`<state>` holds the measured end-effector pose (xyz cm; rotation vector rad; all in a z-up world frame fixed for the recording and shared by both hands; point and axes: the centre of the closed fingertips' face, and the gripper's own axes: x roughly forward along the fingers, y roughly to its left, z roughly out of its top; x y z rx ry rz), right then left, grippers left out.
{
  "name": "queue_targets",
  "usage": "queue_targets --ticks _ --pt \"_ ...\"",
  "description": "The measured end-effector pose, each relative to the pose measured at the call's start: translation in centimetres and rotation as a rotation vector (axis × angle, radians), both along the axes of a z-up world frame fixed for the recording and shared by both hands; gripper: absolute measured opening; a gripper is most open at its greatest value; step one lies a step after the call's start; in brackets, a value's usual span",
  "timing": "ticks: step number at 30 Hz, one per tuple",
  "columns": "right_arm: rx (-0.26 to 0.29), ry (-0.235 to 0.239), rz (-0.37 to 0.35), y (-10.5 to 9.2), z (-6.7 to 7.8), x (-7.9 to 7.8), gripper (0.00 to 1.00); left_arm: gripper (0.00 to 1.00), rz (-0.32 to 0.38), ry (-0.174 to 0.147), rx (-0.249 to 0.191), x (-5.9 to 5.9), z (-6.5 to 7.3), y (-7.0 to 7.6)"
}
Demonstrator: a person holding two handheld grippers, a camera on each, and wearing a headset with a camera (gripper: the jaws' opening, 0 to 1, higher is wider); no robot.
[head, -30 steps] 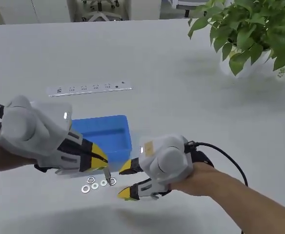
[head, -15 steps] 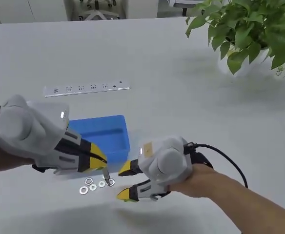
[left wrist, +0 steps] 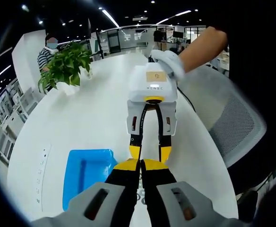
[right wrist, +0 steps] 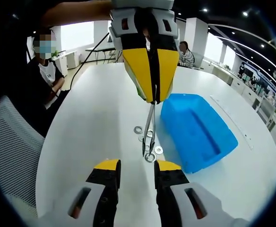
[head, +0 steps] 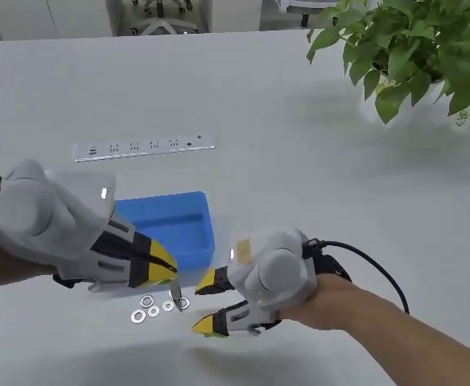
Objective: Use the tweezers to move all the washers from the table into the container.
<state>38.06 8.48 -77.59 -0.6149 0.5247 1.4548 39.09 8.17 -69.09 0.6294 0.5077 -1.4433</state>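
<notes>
Several small steel washers (head: 153,310) lie in a cluster on the white table just in front of the blue container (head: 171,217). My left gripper (head: 164,267) is shut on the tweezers (head: 175,288), whose tips point down among the washers. In the right gripper view the tweezers (right wrist: 149,126) hang from the left gripper's yellow jaws (right wrist: 150,71), their tips beside a washer (right wrist: 150,157), next to the blue container (right wrist: 197,130). My right gripper (head: 205,303) stands open just right of the washers, holding nothing. It faces the camera in the left gripper view (left wrist: 150,152).
A white power strip (head: 142,147) lies behind the container. A potted green plant (head: 412,48) stands at the far right. A black cable (head: 372,265) trails from the right gripper. An office chair (left wrist: 232,127) sits by the table's edge.
Almost nothing differs. The right gripper has eased slightly toward the near edge; the tweezers stay over the washers.
</notes>
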Motion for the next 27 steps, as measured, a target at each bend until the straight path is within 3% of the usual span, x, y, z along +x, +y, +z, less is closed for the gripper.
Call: queue_targets --ticks 27 --pt "0.044 0.005 -0.032 1.9 -0.2 1.2 0.24 0.05 -0.001 0.009 0.006 0.3 -0.3 -0.1"
